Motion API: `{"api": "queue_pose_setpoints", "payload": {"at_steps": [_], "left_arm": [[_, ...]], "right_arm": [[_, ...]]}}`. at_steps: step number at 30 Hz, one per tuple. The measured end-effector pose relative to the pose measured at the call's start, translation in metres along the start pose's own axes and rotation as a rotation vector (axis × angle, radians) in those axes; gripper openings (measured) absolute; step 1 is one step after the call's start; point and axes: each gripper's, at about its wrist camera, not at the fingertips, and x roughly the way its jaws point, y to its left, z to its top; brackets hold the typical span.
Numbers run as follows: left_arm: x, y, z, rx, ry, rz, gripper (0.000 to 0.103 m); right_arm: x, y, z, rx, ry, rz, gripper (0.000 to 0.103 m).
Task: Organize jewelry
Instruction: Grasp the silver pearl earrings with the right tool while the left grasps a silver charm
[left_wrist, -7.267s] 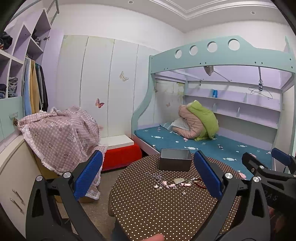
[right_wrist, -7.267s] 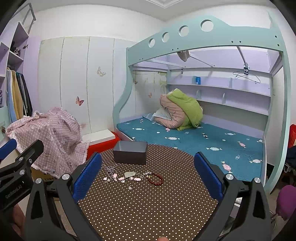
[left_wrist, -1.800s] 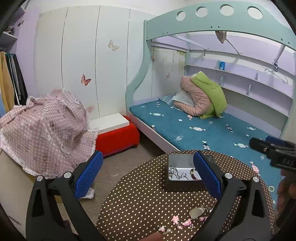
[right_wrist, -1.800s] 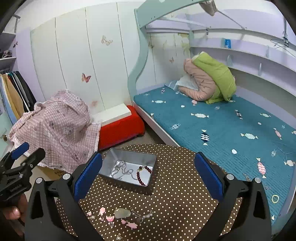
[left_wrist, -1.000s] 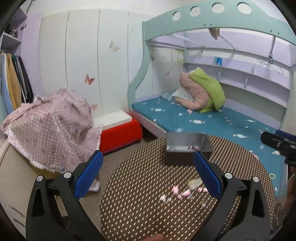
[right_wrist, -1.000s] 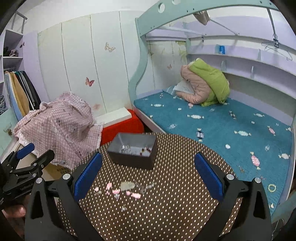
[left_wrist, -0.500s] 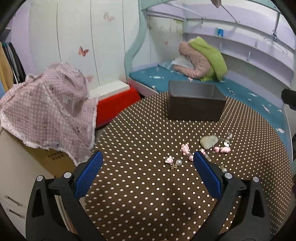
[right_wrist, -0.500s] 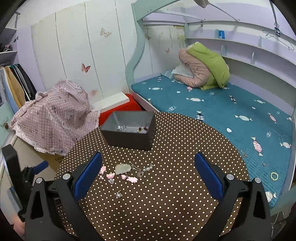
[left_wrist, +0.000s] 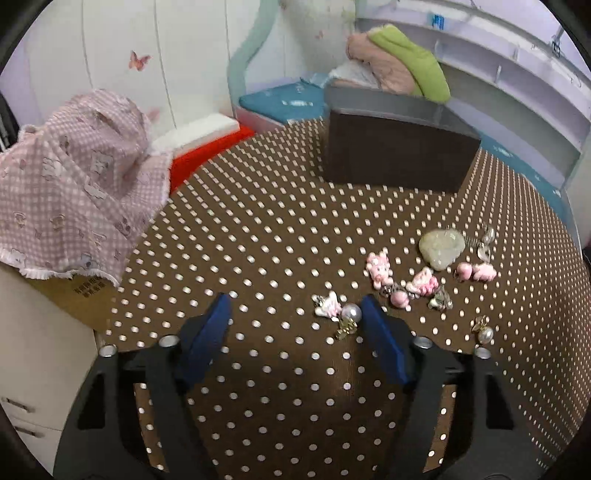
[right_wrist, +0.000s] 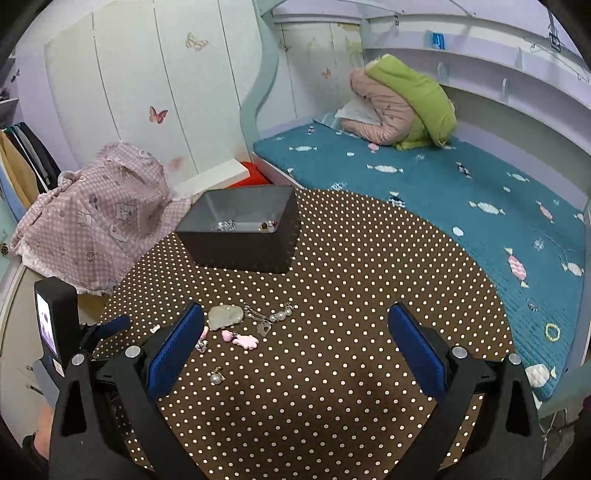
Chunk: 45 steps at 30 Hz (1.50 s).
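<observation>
2 blue pads on my left gripper (left_wrist: 295, 314) have just been closing, yet they stand apart with only dotted cloth between them; a pearl earring (left_wrist: 349, 317) lies just beside the right pad, untouched. My right gripper (right_wrist: 295, 332) hangs with its jaws wide apart over the round table (right_wrist: 351, 387), holding nothing.

Outward from the left claw lies the loose jewelry: pink charms (left_wrist: 399, 278), a pale green pendant (left_wrist: 441, 246) and a second pearl earring (left_wrist: 484, 332), all on the cloth near each other. Farther back stands 1 dark box (right_wrist: 242, 230), open at the top. Inside it I see a silver chain (right_wrist: 226, 225) and some dark beads (right_wrist: 269, 223) at the bottom.

Beside the table, a cardboard carton (left_wrist: 86, 291) under the pink checked cover (left_wrist: 74, 184) bears printed characters too small for me to read.
</observation>
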Motion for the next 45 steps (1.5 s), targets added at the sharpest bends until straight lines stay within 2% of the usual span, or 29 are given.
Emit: {"api": "queue_pose_setpoints", "payload": {"at_steps": [4,9,10,14,19,21,23,25,27,32,36,45], "left_arm": [[0.0,-0.004,-0.001,0.017,0.003,-0.02,0.058],[-0.003,-0.01,-0.001,0.019,0.014,-0.087,0.015],[-0.004,-0.01,-0.001,0.015,0.017,-0.095,0.011],[-0.01,-0.009,-0.001,0.008,0.005,-0.11,0.011],[-0.022,-0.005,0.002,-0.003,-0.023,-0.114,0.011],[-0.027,-0.005,0.003,-0.007,-0.034,-0.116,0.011],[-0.03,-0.003,0.006,-0.011,-0.041,-0.115,0.011],[-0.033,0.0,0.009,-0.018,-0.047,-0.115,0.011],[-0.036,0.002,0.01,-0.022,-0.054,-0.116,0.011],[-0.039,0.004,0.013,-0.026,-0.067,-0.12,0.011],[-0.043,0.005,0.015,-0.029,-0.077,-0.123,0.011],[-0.058,0.007,0.025,-0.022,-0.119,-0.128,0.011]], "right_arm": [[0.014,-0.003,-0.004,0.005,0.041,0.002,0.096],[0.046,-0.009,-0.01,0.009,0.117,-0.026,0.096],[0.051,-0.008,-0.01,0.003,0.128,-0.031,0.096],[0.071,-0.001,-0.011,-0.045,0.161,-0.023,0.094],[0.095,0.014,-0.009,-0.12,0.207,-0.013,0.074],[0.104,0.018,-0.01,-0.143,0.22,-0.017,0.061],[0.108,0.024,-0.011,-0.185,0.208,-0.038,0.059],[0.107,0.029,-0.012,-0.221,0.202,-0.033,0.048],[0.105,0.034,-0.015,-0.25,0.199,-0.025,0.024],[0.097,0.031,-0.023,-0.264,0.189,-0.023,0.023],[0.088,0.022,-0.025,-0.226,0.184,-0.004,0.023],[0.05,0.019,0.002,-0.203,0.11,0.051,0.023]]}}
